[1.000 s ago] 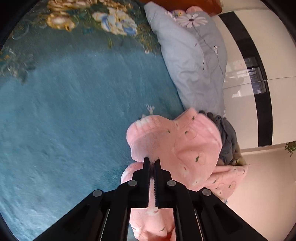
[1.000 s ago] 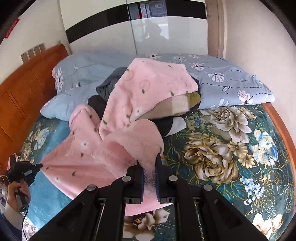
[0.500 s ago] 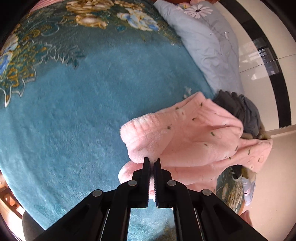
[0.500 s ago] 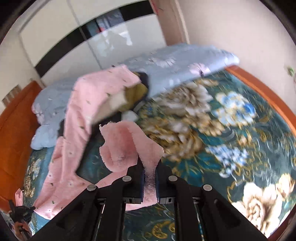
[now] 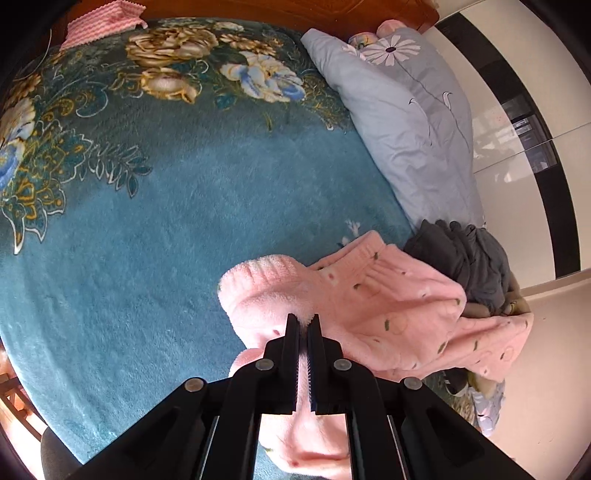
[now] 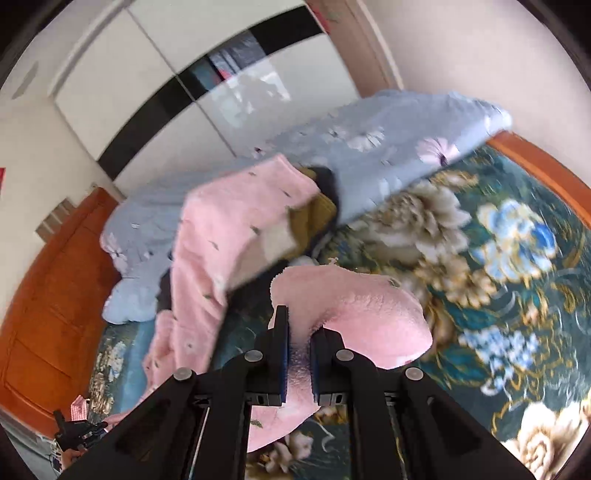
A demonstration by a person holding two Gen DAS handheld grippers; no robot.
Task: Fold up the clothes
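Note:
A fluffy pink garment (image 5: 369,306) with small dark specks hangs stretched between both grippers above the blue floral bed cover (image 5: 147,221). My left gripper (image 5: 303,319) is shut on one ribbed end of it. In the right wrist view my right gripper (image 6: 300,325) is shut on another thick fold of the pink garment (image 6: 354,314). The rest of the cloth trails back to the left over a pile of dark and mustard clothes (image 6: 317,218). Part of the garment under the jaws is hidden.
A grey-blue flowered quilt (image 5: 406,110) lies along the bed's far side by white wardrobe doors (image 6: 166,74). A dark grey garment (image 5: 465,262) sits in the pile. A pink towel (image 5: 99,26) lies by the wooden headboard (image 6: 48,295). The bed's wooden edge (image 6: 546,166) runs at right.
Both grippers have swung sideways with the pink garment, drawing it out of the pile and stretching it over the bed. The right wrist view has rolled and swung toward the floral cover.

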